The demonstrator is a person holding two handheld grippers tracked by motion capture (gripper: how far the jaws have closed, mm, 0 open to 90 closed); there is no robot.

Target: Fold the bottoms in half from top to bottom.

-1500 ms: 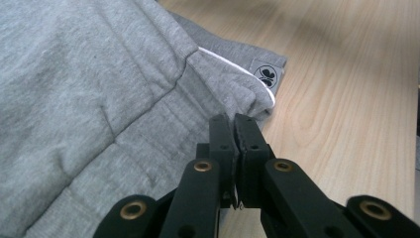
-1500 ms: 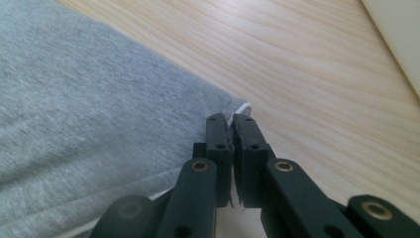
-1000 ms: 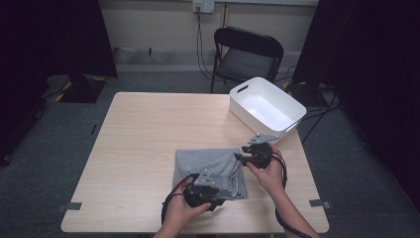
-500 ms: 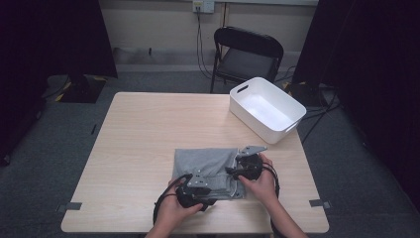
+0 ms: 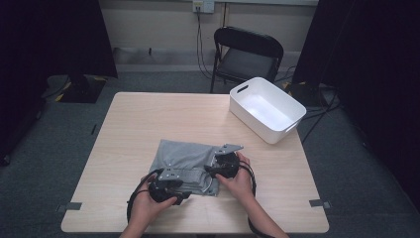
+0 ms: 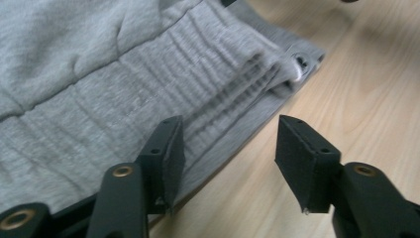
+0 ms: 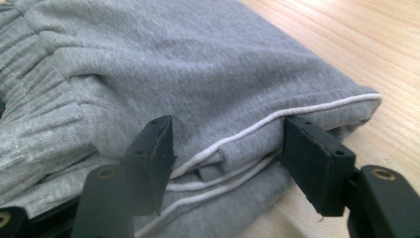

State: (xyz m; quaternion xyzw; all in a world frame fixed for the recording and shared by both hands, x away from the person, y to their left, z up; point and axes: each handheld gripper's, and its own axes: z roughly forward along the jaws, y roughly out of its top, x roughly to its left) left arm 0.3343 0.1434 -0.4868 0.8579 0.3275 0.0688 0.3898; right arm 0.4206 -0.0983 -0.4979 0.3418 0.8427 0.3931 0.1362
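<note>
**Folded grey sweatpants on table, both grippers at the near edge**

Item 1, grey sweatpants: folded into a flat stack on the near half of the wooden table, a little right of centre. The ribbed elastic waistband lies along the side nearest you, with a metal drawstring eyelet at its corner. White piping runs along a folded edge on the right side of the stack.

Item 2, your left gripper: at the near edge of the stack, by the waistband. Its jaws have just been opening and stand apart. In the left gripper view one pad lies over the cloth edge and the other over bare wood; neither pad presses on the fabric.

Item 3, your right gripper: at the right near corner of the stack. Its jaws have also just been opening. In the right gripper view the layered, piped edge sits between the two pads, but you hold nothing; the jaws stand wide of the cloth.

Item 4, white plastic bin: on the far right corner of the table, well apart from the sweatpants.

Item 5, black folding chair: behind the table's far side.
</note>
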